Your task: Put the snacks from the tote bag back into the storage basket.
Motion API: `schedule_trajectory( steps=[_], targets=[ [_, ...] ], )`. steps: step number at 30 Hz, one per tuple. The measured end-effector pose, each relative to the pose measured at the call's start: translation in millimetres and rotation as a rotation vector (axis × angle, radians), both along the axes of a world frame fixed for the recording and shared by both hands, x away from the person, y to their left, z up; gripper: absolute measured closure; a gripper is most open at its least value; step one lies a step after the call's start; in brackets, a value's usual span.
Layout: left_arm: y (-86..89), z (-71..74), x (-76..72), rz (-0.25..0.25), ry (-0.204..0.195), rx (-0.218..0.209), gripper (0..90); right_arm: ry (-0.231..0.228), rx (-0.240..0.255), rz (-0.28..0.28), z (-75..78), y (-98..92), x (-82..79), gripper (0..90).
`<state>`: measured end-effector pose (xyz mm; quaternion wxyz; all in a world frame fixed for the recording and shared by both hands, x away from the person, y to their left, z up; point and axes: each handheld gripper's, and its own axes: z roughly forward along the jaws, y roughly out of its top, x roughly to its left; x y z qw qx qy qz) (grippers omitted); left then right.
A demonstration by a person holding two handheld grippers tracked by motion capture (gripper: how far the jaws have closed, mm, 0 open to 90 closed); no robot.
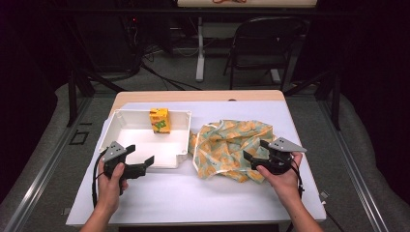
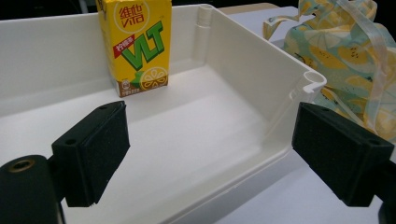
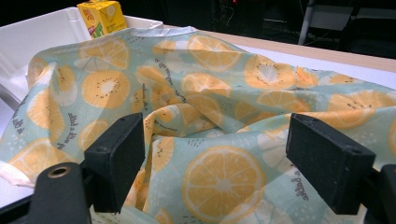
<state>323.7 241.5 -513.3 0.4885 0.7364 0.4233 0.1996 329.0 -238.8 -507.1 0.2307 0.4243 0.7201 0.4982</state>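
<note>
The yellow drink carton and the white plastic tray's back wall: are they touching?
Cannot tell. In the left gripper view the yellow drink carton stands by the white plastic tray's back wall, its rear face hidden.

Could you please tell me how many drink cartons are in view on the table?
1. The yellow drink carton stands upright at the far wall inside the white tray; the crumpled cloth might hide more.

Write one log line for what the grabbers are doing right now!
left gripper: open, at tray corner | right gripper: open, over cloth | carton: upright in tray
</note>
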Motion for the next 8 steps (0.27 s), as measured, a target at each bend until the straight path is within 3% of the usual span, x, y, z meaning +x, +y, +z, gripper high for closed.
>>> schedule_trajectory(
  steps=[8],
  targets=[
    [-2.2,-1.5,0.7,-0.008,0.005,0.008,11.5,-0.003,0.002,0.001,-0.3,0.7,1.4,19.4]
  ],
)
